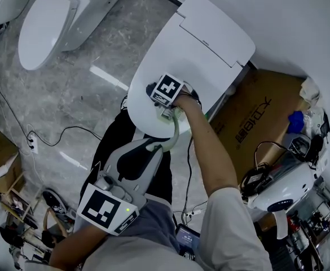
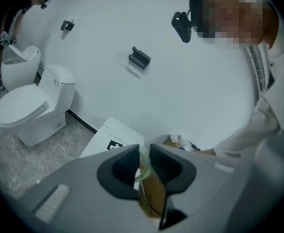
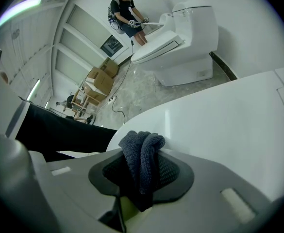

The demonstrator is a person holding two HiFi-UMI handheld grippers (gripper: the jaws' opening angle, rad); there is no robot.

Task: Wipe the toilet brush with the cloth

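Fingers of our left gripper [image 1: 155, 147] pinch the pale green toilet brush [image 1: 175, 130] handle in the head view. Our right gripper [image 1: 170, 112] meets it at 12 o'clock, over the toilet lid [image 1: 210, 33]. Left gripper view: clamped on that handle. Right gripper view: fingers [image 3: 173, 171] closed around the dark cloth [image 3: 142, 157]. Wiping seems under way, unfinished. The cardboard box [image 1: 255, 112] print is unreadable.

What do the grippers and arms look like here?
The left gripper and right gripper both have light grey moulded bodies with black jaw pads. Each carries a cube with black-and-white square markers. The person wears pale short sleeves.
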